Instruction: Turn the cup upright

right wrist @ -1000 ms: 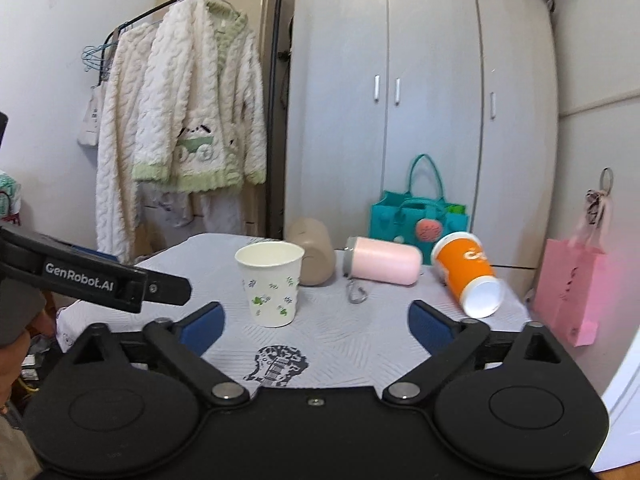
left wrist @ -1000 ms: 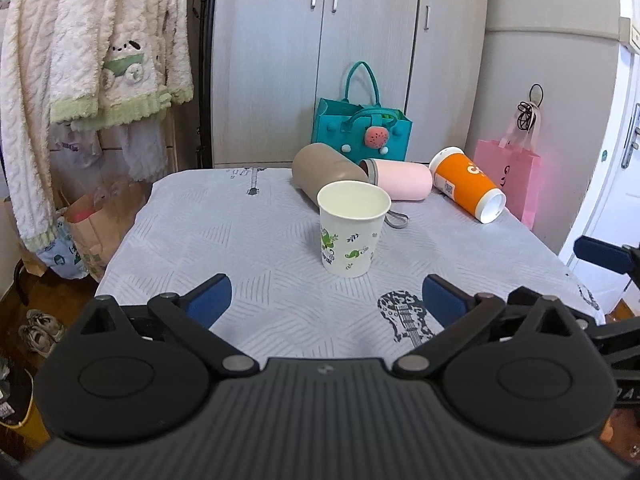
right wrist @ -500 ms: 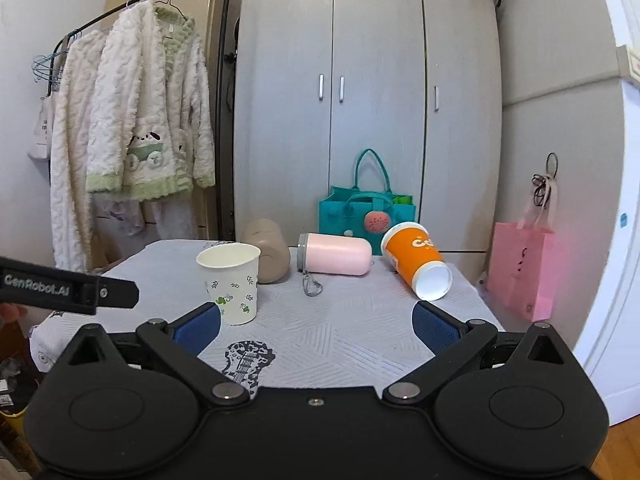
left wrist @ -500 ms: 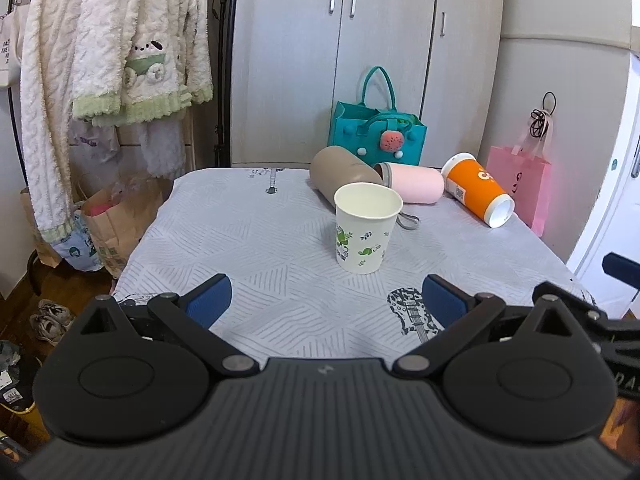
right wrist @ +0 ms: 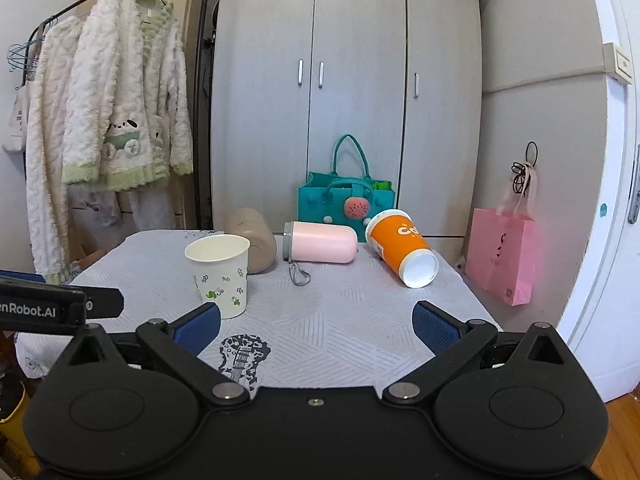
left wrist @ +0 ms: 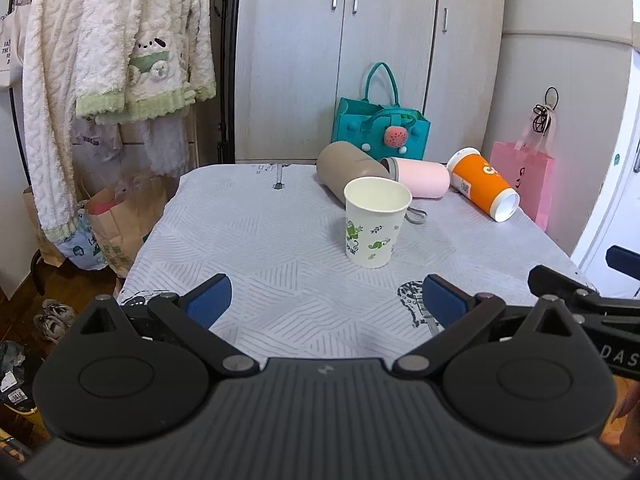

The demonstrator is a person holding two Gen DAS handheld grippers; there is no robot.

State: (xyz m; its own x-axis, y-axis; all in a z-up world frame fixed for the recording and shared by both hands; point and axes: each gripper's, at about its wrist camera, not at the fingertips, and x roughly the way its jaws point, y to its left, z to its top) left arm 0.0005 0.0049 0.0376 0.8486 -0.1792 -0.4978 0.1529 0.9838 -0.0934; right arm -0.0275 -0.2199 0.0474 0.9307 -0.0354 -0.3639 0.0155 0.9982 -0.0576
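Plainly, both the left gripper and right gripper hold their fingers wide and empty over the table, near the upright, empty paper cup. Reaching past it for the tipped orange cup, brown tumbler or pink bottle could topple it; whether those hold anything cannot be told.

White paper cup w/ green leaf/animal print is standing upright, mouth up, inside looking empty. It's sitting on the surface approx. mid-way, at 1 o'clock in left wrist view, 11 o'clock in right wrist view.
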